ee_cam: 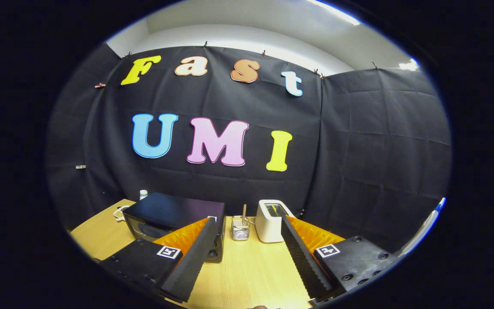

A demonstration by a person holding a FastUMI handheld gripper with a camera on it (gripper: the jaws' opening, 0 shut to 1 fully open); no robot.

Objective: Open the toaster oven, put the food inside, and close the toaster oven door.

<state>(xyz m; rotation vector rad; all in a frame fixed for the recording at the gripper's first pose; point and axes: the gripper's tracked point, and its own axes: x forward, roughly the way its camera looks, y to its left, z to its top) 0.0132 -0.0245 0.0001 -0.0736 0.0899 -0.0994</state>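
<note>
A black toaster oven (167, 216) stands on the wooden table (247, 270), beyond my left finger (195, 257), which covers its right front corner. Its glass door looks closed. My gripper (247, 234) is open, held above the table with nothing between the fingers. The two fingers have black ribbed pads and orange backs. The food is not something I can make out.
A white slot toaster (271, 221) stands beyond my right finger (302, 257). A small clear glass container (240, 228) with a stick in it sits between the oven and the toaster. A white-capped bottle (143, 194) and a pale object (120, 212) lie behind the oven's left side.
</note>
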